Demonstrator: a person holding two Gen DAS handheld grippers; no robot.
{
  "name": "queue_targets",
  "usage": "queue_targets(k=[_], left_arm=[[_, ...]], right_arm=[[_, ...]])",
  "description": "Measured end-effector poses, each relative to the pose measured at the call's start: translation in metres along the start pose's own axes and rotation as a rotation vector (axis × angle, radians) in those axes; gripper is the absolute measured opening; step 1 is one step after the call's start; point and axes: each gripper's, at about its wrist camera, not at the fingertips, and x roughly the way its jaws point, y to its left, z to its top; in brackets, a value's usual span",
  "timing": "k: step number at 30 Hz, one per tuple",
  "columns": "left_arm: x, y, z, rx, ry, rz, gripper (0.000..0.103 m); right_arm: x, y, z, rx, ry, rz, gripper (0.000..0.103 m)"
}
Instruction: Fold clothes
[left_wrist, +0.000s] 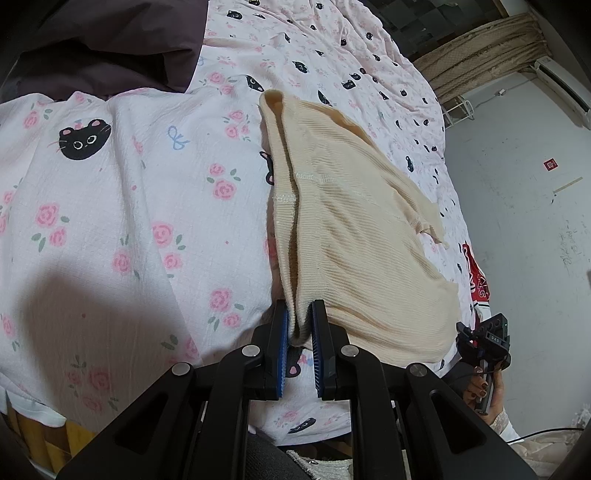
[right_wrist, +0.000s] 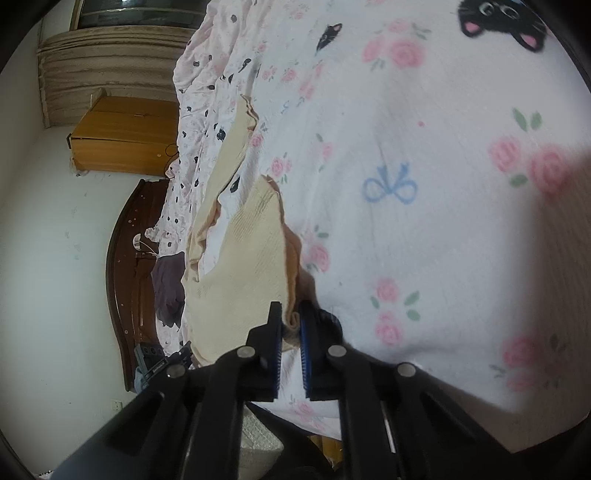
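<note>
Gripping a cream ribbed knit garment (left_wrist: 354, 229) with both tools, above a pink bedsheet printed with roses and black cat faces (left_wrist: 122, 192). Left gripper (left_wrist: 300, 325) clamping a bunched hem at six o'clock, cloth trailing away toward twelve and sagging toward three. Right gripper (right_wrist: 290, 325) pinching another gathered edge of the same garment (right_wrist: 243, 266), blue pads close together on it. Probably lifting to spread. Best keeping both holds firm, drawing apart evenly until the knit hangs taut, then lowering flat onto the sheet without twisting.
</note>
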Motion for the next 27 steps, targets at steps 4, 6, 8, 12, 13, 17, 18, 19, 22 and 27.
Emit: queue_targets(k=[4,6,8,12,13,17,18,19,22,27], left_arm=[[0.001,0.000,0.001,-0.001,0.002,0.001,0.010],[0.001,0.000,0.001,-0.002,0.001,0.001,0.010],[0.002,-0.001,0.001,-0.003,0.001,0.001,0.010],[0.003,-0.001,0.001,-0.004,0.000,0.001,0.010],[0.003,-0.001,0.002,-0.003,-0.001,0.001,0.010],[0.004,-0.002,0.002,0.002,-0.006,0.004,0.010],[0.003,-0.002,0.002,0.002,-0.010,0.003,0.010],[0.003,-0.002,0.002,0.002,-0.014,0.002,0.010],[0.000,-0.003,0.003,0.004,-0.031,-0.016,0.009],[-0.004,-0.003,0.003,0.014,-0.049,-0.024,0.008]], right_arm=[[0.000,0.000,0.001,0.003,0.004,0.004,0.009],[0.001,-0.001,0.001,0.003,0.005,0.005,0.009],[0.001,-0.001,0.001,0.003,0.006,0.007,0.009],[-0.003,-0.001,0.001,-0.015,0.008,-0.008,0.009],[-0.005,0.000,0.001,-0.022,0.008,-0.014,0.008],[-0.009,0.002,0.002,-0.043,0.010,-0.039,0.007],[-0.009,0.003,0.002,-0.042,0.009,-0.039,0.007],[-0.010,0.003,0.003,-0.042,0.008,-0.038,0.007],[-0.011,0.005,0.003,-0.045,0.007,-0.032,0.007],[-0.015,0.011,0.006,-0.052,0.008,-0.013,0.007]])
